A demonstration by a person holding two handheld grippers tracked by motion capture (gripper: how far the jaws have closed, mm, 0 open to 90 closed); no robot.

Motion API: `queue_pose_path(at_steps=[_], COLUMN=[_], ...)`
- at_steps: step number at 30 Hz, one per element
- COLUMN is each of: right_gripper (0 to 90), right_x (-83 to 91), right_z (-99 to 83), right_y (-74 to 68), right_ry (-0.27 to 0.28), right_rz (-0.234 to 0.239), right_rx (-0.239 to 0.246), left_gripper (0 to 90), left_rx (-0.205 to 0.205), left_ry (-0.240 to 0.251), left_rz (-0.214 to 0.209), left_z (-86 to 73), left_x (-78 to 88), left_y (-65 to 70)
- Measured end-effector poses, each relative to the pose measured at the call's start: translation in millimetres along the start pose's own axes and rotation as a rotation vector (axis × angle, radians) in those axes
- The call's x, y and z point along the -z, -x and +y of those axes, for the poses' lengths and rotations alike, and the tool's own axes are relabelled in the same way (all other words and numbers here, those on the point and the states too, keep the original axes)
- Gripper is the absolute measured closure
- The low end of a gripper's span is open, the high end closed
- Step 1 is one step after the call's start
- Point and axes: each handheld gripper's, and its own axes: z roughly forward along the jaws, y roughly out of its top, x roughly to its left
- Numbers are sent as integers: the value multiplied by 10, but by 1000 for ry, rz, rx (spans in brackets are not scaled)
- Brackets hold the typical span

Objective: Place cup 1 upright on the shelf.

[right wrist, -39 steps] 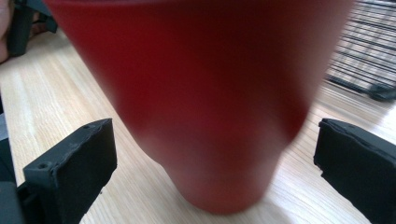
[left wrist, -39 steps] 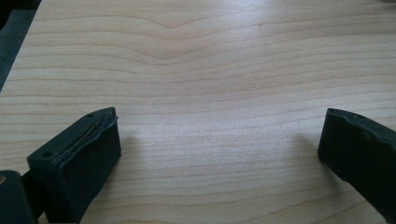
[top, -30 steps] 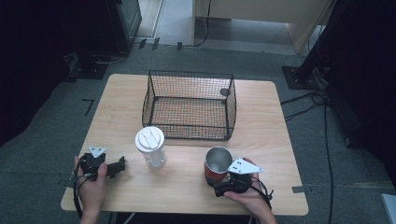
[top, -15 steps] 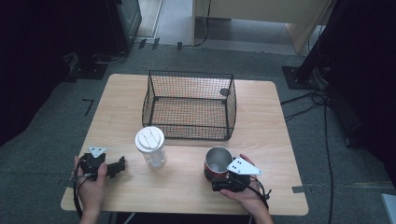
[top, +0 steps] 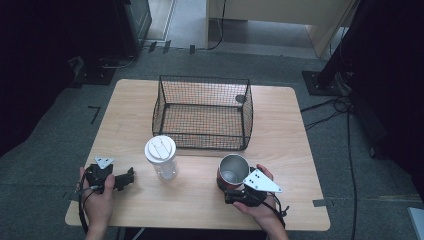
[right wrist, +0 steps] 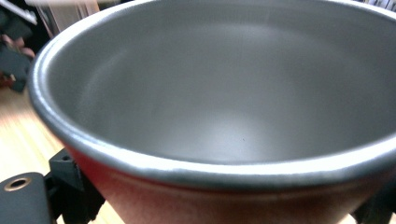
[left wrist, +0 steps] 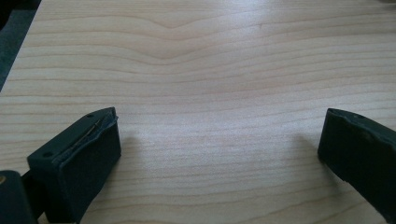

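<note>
The right gripper point(top: 240, 192) sits at the near right of the table, pressed up against the near side of a red metal cup point(top: 233, 171) with a bare steel inside; in the right gripper view the cup point(right wrist: 224, 116) looms right over the camera, its red wall running down between the two black jaws, one of which shows at the lower left and the other barely at the lower right. The jaws stand on either side of the cup's base, but the view is too close and blurred to say whether they have clamped it or merely bracket it, so I cannot tell. This looks like the grasping step: the cup is being taken up, and the wire basket point(top: 202, 112) standing just beyond it at mid-table seems the likely place for it. The next move calls for a firm squeeze low on the wall, then a straight lift that clears the basket's near rim. The left gripper point(top: 122, 178) rests well apart at the near left, jaws spread wide over bare wooden table point(left wrist: 210, 70) with nothing between them. Between the two grippers stands a clear plastic tumbler with a white lid point(top: 161, 156), just left of the cup and not touching it.
</note>
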Motion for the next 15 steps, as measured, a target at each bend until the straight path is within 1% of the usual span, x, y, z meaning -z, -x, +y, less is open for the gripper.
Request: queue_pose_path(at_steps=[1,2,3,5,6,8,10,12,15], right_gripper=[74,74,74,74,74,74,73,74,74], right_x=[6,14,14,15,11,7,-26,-37,-81], right_z=[23,72,72,126,180,200,285,302,380], right_y=[-7,-23,-23,-35,-46,-49,-63,-67,-82], right_ry=[14,40,40,61,80,89,113,118,131], right_rz=[0,-6,-6,-11,-11,-10,-4,-1,-3], right_rx=[-3,-7,-7,-8,-9,-6,-7,-4,7], left_gripper=[0,0,0,0,0,0,0,0,0], left_rx=[0,0,0,0,0,0,0,0,0], left_ry=[0,0,0,0,0,0,0,0,0], left_rz=[0,0,0,0,0,0,0,0,0], left_z=[0,0,0,0,0,0,0,0,0], left_x=[0,0,0,0,0,0,0,0,0], left_y=[0,0,0,0,0,-1,-1,-1,-1])
